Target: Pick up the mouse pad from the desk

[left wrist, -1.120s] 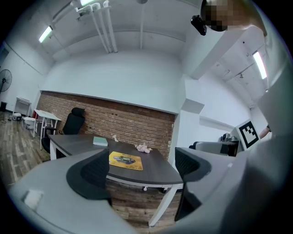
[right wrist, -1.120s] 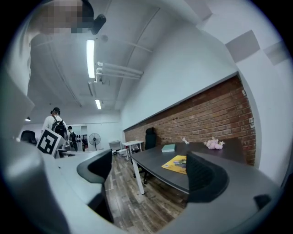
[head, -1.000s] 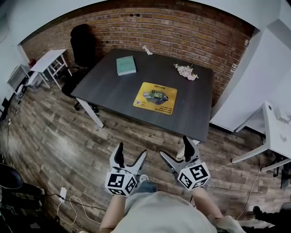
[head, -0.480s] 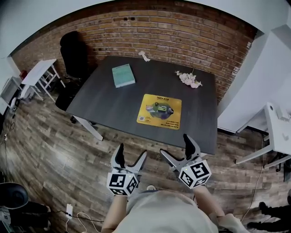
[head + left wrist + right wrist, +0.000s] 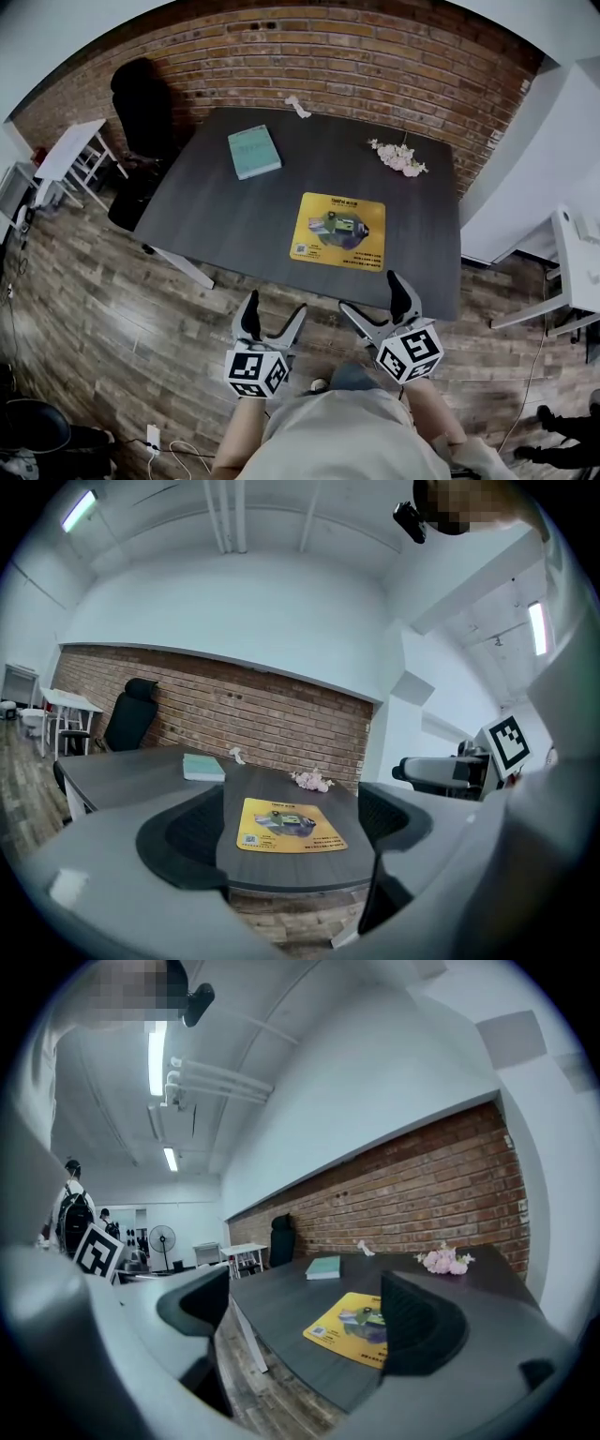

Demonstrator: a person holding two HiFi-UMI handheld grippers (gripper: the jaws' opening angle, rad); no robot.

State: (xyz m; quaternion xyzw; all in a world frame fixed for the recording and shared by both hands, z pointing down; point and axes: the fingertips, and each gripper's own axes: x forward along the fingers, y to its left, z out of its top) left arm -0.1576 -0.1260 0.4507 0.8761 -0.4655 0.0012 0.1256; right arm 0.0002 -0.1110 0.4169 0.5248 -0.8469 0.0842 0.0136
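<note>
Approach step: mouse pad not yet reached.
Yellow rectangular printed mouse pad (image 5: 339, 232) lies flat on dark grey wooden desk (image 5: 225, 220), toward its near edge, well apart from teal book (image 5: 254, 152) and pink flower sprig (image 5: 398, 157). Left gripper (image 5: 274, 317) and right gripper (image 5: 373, 300) hover short of the desk edge, over brown plank floor (image 5: 112, 281). Both claws are spread wide with nothing between the jaws. Judgement: pad looks thin and flush, so the next move likely calls for bringing one claw to its near edge, working a jaw under a corner, then closing.
</note>
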